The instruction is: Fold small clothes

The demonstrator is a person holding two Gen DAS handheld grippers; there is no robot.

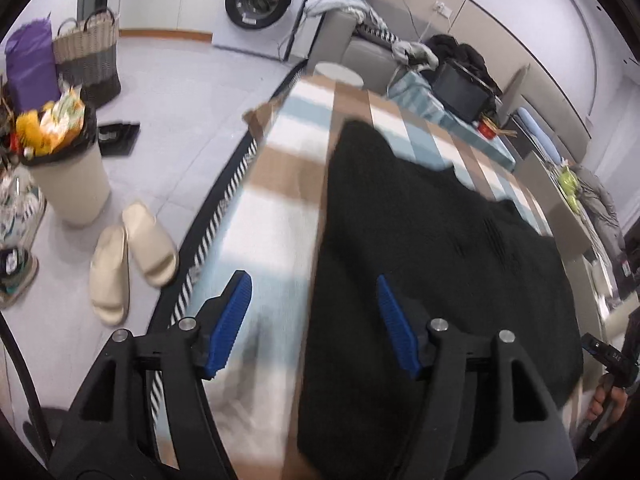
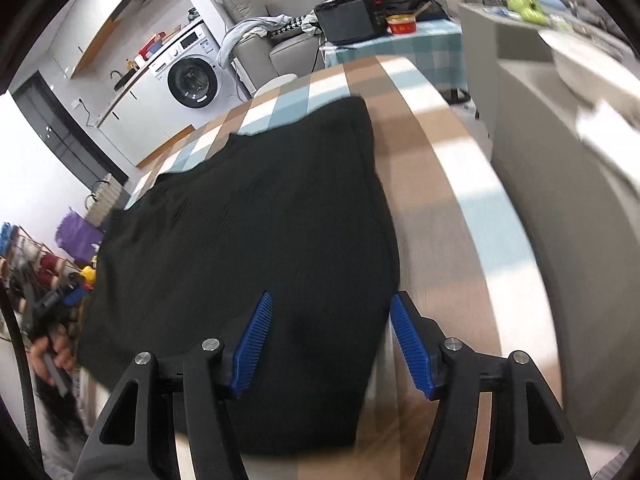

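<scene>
Black knitted garment (image 1: 440, 248) spread flat on checked-cloth table (image 1: 280, 184), reaching near edge, short of far edge. Round white stool (image 1: 339, 73) beyond far edge. Cream slippers (image 1: 132, 256) and lined waste bin (image 1: 68, 176) on floor off left edge.

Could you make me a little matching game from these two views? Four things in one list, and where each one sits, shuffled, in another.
Things:
1 black garment
2 cream slippers
3 washing machine
4 red tub

Places:
A on the floor beside the table
B on the far teal-checked table
C spread on the checked tablecloth
D against the far wall

Pairs: 1-C, 2-A, 3-D, 4-B
</scene>
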